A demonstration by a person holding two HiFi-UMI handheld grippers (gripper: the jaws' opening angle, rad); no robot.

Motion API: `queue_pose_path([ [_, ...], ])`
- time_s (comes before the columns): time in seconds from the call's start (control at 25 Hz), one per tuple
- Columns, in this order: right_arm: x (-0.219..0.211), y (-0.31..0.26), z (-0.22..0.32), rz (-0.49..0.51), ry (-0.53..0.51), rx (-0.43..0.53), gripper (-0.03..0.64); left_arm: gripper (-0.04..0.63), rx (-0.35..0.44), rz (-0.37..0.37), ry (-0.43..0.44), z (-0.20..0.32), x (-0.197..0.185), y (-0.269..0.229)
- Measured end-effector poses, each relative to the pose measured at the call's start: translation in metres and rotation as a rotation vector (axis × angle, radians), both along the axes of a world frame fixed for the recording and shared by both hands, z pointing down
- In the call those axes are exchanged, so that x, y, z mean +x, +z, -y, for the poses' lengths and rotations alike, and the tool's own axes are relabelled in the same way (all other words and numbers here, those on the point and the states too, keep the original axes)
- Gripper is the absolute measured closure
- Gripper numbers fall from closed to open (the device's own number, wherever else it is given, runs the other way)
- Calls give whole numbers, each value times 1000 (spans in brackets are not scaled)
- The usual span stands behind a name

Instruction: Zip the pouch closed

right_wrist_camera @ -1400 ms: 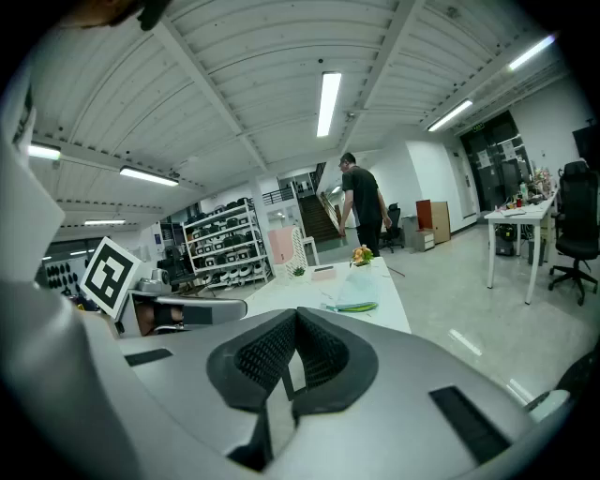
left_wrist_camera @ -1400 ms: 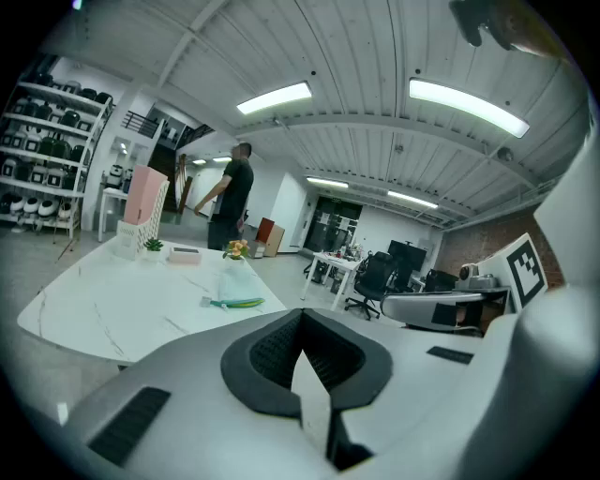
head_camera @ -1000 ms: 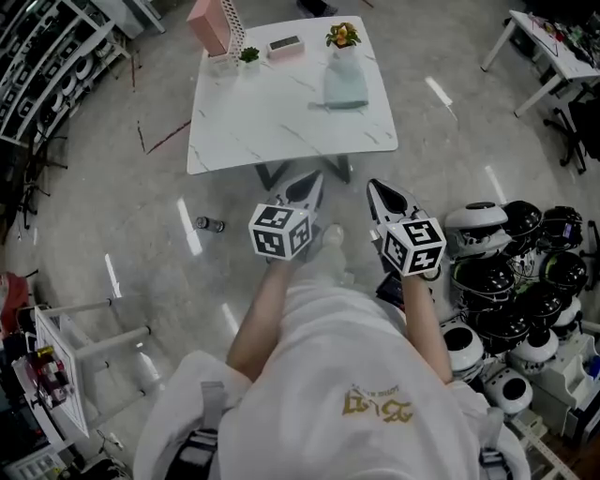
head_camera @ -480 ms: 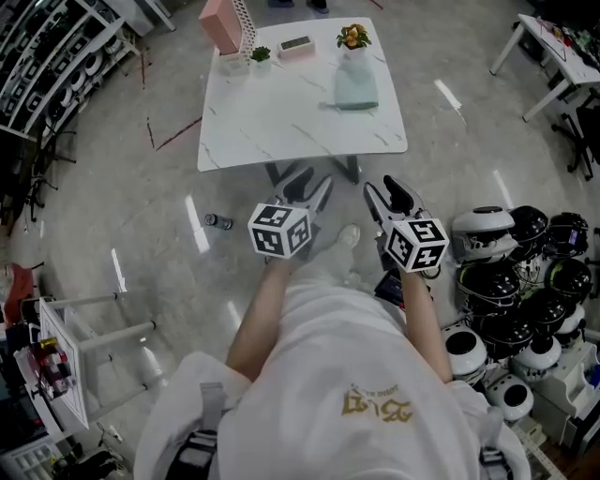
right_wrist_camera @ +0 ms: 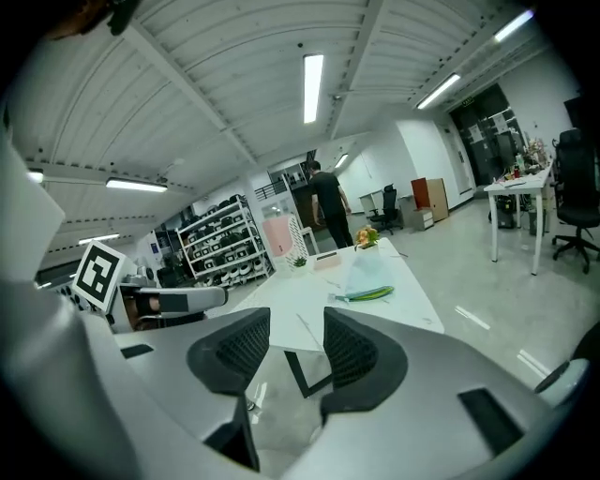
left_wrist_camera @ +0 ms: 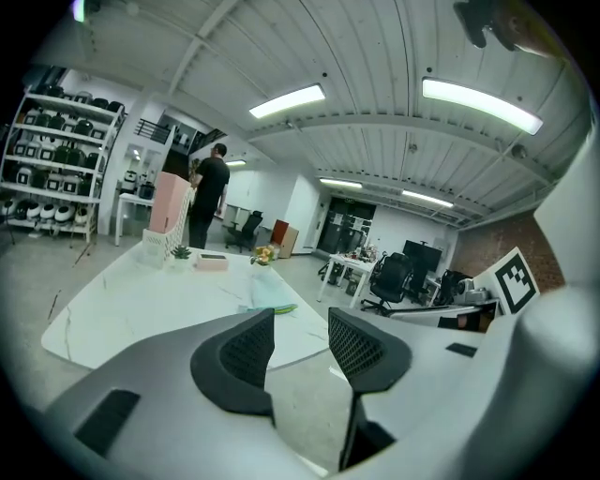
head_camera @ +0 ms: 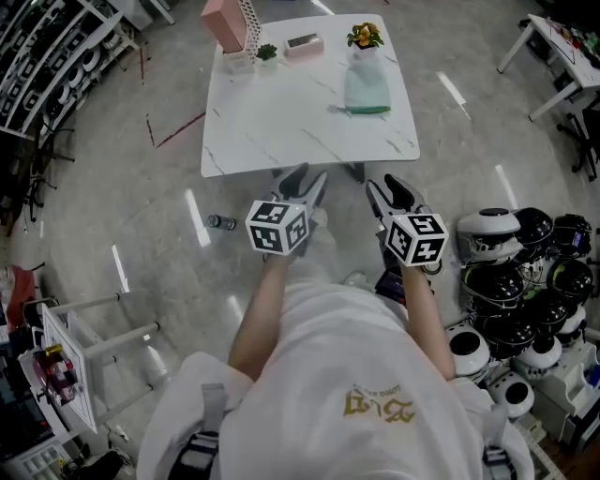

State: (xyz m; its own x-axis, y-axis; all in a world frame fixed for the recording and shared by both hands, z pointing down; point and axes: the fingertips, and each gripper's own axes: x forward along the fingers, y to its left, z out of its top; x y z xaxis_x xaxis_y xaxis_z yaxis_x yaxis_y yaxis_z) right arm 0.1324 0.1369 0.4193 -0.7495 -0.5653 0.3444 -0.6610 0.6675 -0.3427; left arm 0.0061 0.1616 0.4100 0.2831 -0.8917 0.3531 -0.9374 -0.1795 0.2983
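**Pouch on the counter, both your tools open and short of it**

The pale mint pouch [head_camera: 367, 91] lies flat on the far right part of the white marble counter [head_camera: 281, 122], just in front of a small vase of flowers [head_camera: 365, 36]. A green strip [head_camera: 368, 110] runs along its near edge. It is probably the zipper, though it is too small to tell how far it is drawn.

Your left tool [head_camera: 305, 178] and right tool [head_camera: 387, 187] hang side by side just off the counter's near edge, over the floor [head_camera: 141, 206]. Both point toward the counter and are well apart from the pouch. The left tool's jaws stand wide apart, having just been opening. The right tool's jaws are also apart (they opened, then drew in slightly). Each gap shows only floor and the counter's edge, and neither tool grips anything.

At the counter's far edge stand a pink box [head_camera: 225, 21] and a small potted plant [head_camera: 267, 52]. A cluster of helmets [head_camera: 520, 272] sits on the floor to your right, a small can [head_camera: 221, 223] lies on it to your left, and shelving racks [head_camera: 47, 66] line the far left. A person [left_wrist_camera: 208, 197] stands beyond the counter.
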Motion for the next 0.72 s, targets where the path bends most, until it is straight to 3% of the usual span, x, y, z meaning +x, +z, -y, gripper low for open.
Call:
queue_pose_path([
  [0.12, -13, 13, 25, -49, 24, -10, 419, 397, -14, -5, 35, 31, -13, 12],
  [0.36, -44, 48, 86, -152, 83, -79, 405, 388, -112, -19, 117, 102, -46, 50],
  [0.72, -86, 89, 145, -240, 164, -179, 404, 388, -194, 18, 259, 174, -84, 84],
])
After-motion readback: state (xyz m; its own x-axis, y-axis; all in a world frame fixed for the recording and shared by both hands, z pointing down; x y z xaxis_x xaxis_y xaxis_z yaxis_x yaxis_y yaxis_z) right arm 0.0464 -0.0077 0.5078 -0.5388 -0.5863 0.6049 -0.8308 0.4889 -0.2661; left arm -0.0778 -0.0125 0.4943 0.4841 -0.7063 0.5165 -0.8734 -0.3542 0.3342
